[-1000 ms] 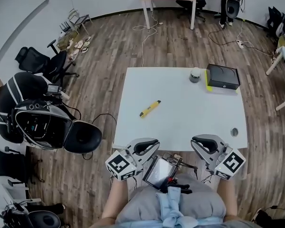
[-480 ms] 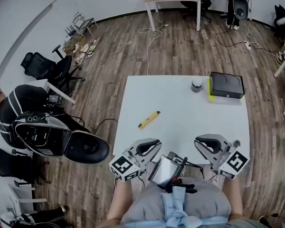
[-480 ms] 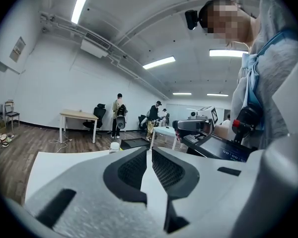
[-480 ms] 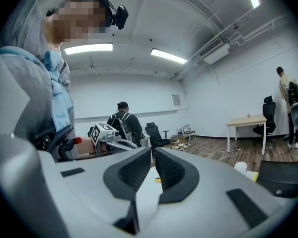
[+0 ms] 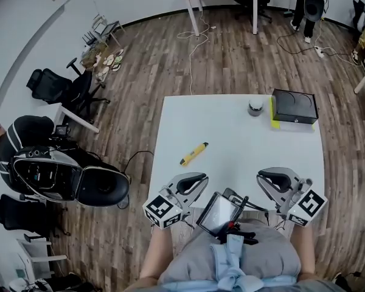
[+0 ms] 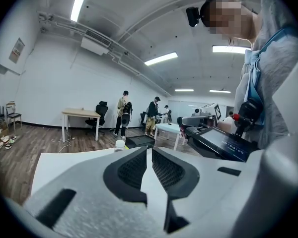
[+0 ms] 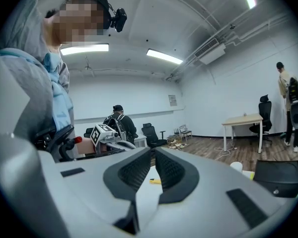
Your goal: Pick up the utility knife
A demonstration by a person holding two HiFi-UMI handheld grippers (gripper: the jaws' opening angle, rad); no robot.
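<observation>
Approach stage. The yellow utility knife (image 5: pixel 194 154) lies flat and slantwise on the left half of the white table (image 5: pixel 249 145), untouched. Both tools wait at the table's near edge, well apart from the knife: the left tool (image 5: pixel 198 180) has its jaws pressed together on nothing, and the right tool (image 5: pixel 264 176) is likewise closed and empty. The left tool sits on the knife's side of the table and looks the better candidate. A sound pick would likely need its jaws spread first, then turned to straddle the narrow handle crosswise near mid-length. So thin a body may skid across the table if one jaw nudges it.
</observation>
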